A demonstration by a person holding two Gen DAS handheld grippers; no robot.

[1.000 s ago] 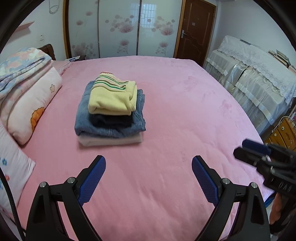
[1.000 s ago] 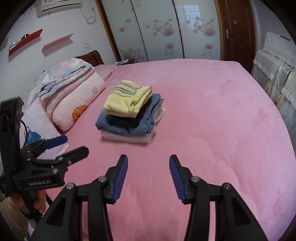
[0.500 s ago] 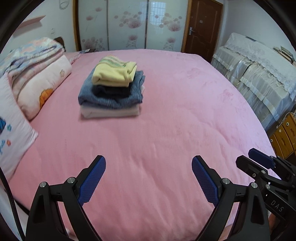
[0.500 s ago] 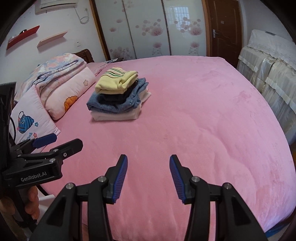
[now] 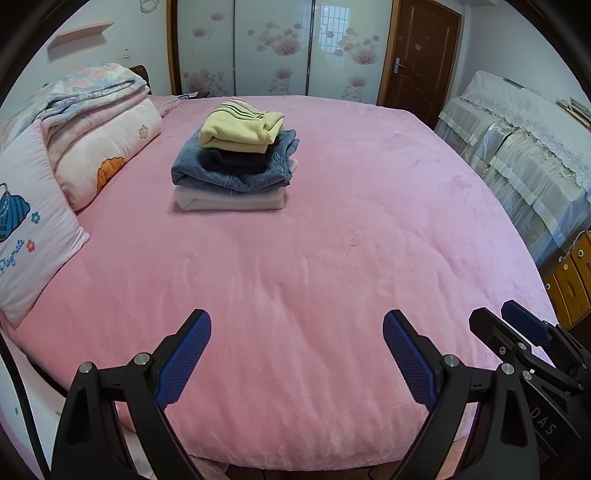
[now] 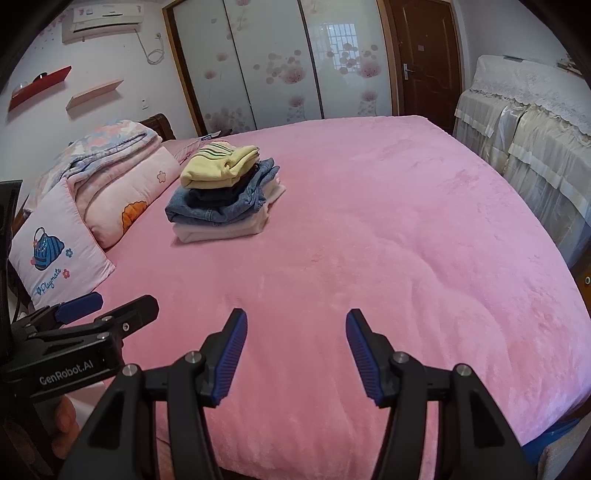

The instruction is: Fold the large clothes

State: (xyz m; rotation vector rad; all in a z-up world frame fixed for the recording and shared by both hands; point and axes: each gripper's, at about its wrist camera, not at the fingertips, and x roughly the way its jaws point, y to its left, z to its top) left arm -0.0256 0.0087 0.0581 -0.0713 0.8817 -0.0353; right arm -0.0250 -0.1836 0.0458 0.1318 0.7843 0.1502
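Change: I've pulled both tongs back toward the bed's [image 5: 332, 258] near edge.
Left tongs [image 5: 297, 345]: wide apart, empty.
Right tongs [image 6: 295, 350]: opening, empty.
Clothes [image 5: 236, 158]: folded stack, mid-bed, well clear; folding looks finished.

- Even, soft daylight; a bright window reflection [image 5: 334, 35] shows in the wardrobe panels [image 5: 273, 48].
- Faint shadow beneath the clothes stack [image 5: 232, 166].
- Strong fisheye curvature, dark vignetted corners; focus sharp throughout.
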